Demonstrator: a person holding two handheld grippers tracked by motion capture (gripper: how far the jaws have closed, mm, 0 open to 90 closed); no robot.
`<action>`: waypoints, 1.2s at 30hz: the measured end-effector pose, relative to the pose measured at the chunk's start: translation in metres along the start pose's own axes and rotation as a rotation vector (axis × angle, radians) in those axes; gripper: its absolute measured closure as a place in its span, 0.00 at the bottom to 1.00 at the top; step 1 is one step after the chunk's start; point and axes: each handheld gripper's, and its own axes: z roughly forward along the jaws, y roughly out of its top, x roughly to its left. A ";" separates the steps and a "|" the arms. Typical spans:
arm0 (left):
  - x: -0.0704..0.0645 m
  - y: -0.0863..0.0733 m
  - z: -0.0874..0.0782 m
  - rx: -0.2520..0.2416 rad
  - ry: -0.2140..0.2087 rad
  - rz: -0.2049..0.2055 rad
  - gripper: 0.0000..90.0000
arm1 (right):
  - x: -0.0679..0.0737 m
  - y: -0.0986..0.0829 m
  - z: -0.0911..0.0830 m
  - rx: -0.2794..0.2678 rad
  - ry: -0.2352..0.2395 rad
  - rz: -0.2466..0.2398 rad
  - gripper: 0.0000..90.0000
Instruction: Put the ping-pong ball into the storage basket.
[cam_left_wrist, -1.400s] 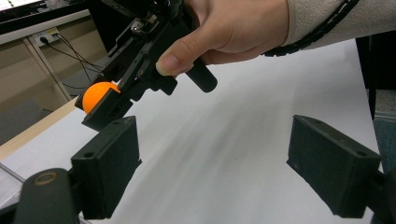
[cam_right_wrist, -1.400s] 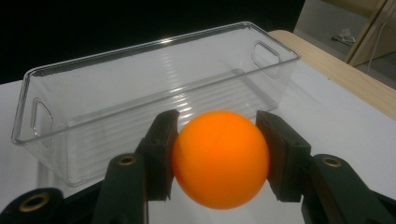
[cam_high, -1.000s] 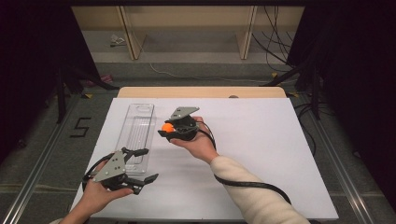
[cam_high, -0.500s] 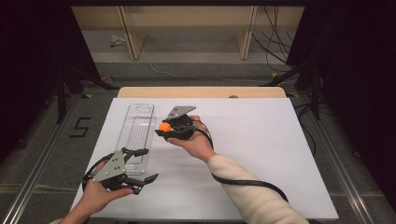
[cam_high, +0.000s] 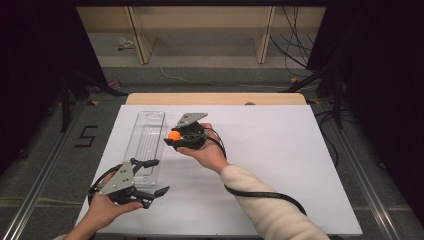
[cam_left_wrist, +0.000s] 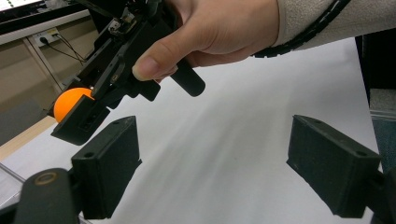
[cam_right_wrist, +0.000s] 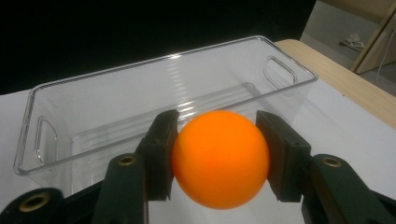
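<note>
White paper covers the table (cam_high: 280, 165), and behind it a dark room with wooden frame legs and loose cables is visible. On the left part of the sheet lies a long clear plastic bin with cut-out handles (cam_high: 146, 145), its length running away from the person.

The right gripper (cam_high: 172, 139) has its jaws closed on a small smooth orange ball (cam_right_wrist: 220, 158) — in the right gripper view the two black pads press it from both sides, and the bin (cam_right_wrist: 154, 107) stands open just behind it. From above, the ball (cam_high: 174, 135) hangs in the air just beside the right long wall of the bin, not yet over the inside.

The left gripper (cam_high: 155, 176) rests low near the front end of the bin with its jaws wide apart and nothing between them; the left gripper view looks between them at the right hand and the ball (cam_left_wrist: 70, 102).

I judge the step in hand to be the carrying of the ball to the bin. The next move calls for a short shift to the left until the ball is over the ribbed floor, then a lowering and a gentle opening, since such a ball can bounce out.

Whether the bin already holds anything is hard to say — its near end is partly covered by the left gripper. The lower part of the ball is cut off in the right gripper view.
</note>
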 end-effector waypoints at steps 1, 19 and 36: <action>0.000 0.000 0.000 0.000 0.000 0.000 0.18 | 0.000 0.000 0.000 0.000 0.001 -0.001 0.57; 0.000 0.000 0.000 -0.001 0.000 0.000 0.18 | 0.001 0.002 0.004 0.001 0.006 -0.002 0.57; 0.000 0.000 0.000 0.000 0.000 0.002 0.18 | 0.003 0.007 0.007 -0.002 0.012 -0.008 0.57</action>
